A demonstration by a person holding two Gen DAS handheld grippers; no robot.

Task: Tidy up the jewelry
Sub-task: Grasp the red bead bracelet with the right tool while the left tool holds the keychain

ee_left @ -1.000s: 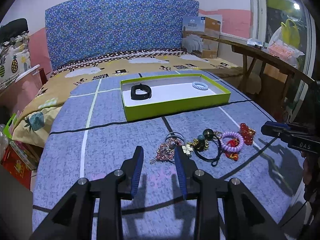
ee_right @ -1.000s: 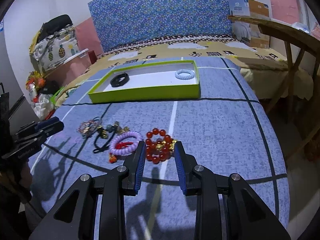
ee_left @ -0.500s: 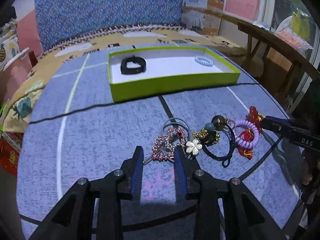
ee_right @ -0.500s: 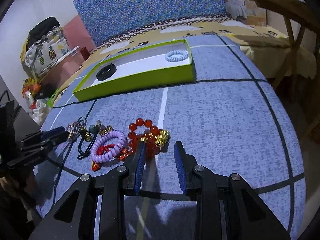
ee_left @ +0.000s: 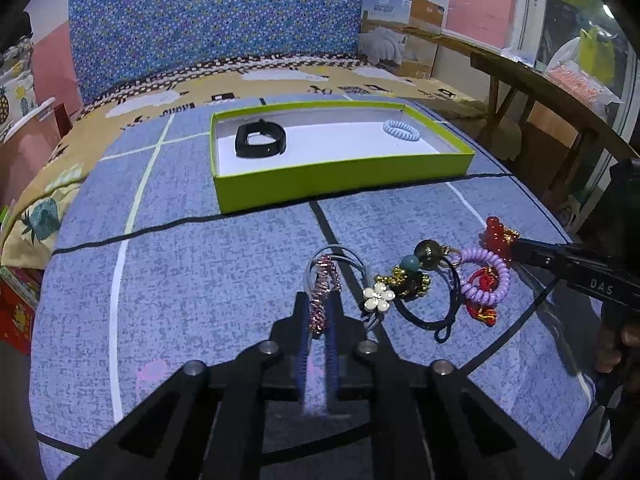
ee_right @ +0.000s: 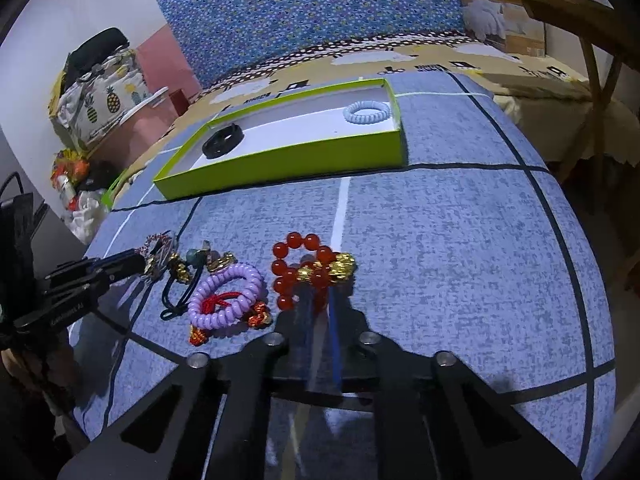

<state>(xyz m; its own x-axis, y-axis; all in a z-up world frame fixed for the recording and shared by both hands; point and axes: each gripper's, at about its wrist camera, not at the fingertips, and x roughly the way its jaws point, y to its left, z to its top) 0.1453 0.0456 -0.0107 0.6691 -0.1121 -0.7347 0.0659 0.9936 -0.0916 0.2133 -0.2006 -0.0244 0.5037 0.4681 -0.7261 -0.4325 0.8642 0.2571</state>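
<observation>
1. The left tongs (ee_left: 319, 312) had just been closing, and their blue pads now pinched the pink rhinestone piece (ee_left: 322, 288), which stood squeezed narrow between them on the blue table (ee_left: 200, 280).
2. The right tongs (ee_right: 318, 300) had just been closing as well; they were shut on the near side of the red bead bracelet (ee_right: 296, 268), its gold charms (ee_right: 340, 266) lying just beyond the tips.
3. The remaining loose jewelry lay in a row between the two tongs: a white flower clip (ee_left: 378, 297) just beside the left pads, a black hair tie with a green bead and gold trim (ee_left: 416, 276), and a purple coil tie (ee_left: 486, 276) resting over a red knotted cord (ee_left: 482, 304).
4. Well beyond that row sat the green tray (ee_left: 340, 184), open and white inside, close to the far edge of the table.
5. A black band (ee_left: 260, 144) lay at the left end of the tray, and a pale blue coil tie (ee_left: 401, 131) at its right end, the two well apart.
6. Past the table ran a bed with a yellow patterned cover (ee_left: 280, 80) and a blue floral headboard (ee_left: 220, 28).
7. A cardboard box (ee_left: 400, 36) stood at the right of the headboard, beside a wooden frame (ee_left: 540, 80).
</observation>
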